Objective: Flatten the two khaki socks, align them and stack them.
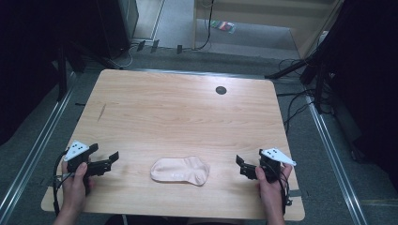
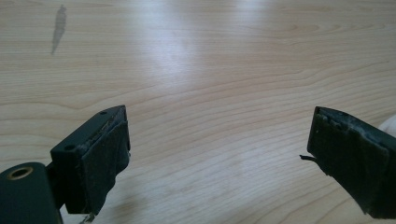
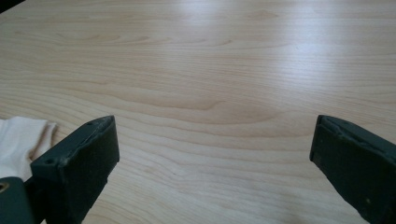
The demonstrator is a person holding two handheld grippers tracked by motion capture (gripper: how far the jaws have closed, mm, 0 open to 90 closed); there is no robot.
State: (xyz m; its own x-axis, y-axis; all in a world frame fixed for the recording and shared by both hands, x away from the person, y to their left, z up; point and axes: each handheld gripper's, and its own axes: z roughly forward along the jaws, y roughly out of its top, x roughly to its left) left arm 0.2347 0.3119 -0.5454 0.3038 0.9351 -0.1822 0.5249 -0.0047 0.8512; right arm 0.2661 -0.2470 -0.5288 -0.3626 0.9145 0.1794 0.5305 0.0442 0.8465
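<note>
On the pale wood-grain table point(image 1: 178, 108), a soft peach sock point(image 1: 180, 170) lies flat.

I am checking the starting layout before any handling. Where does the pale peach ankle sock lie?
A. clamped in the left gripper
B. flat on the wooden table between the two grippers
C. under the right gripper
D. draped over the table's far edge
B: the pale peach ankle sock lies flat on the light wooden table, between the left gripper and the right gripper, both open and apart from it.
</note>
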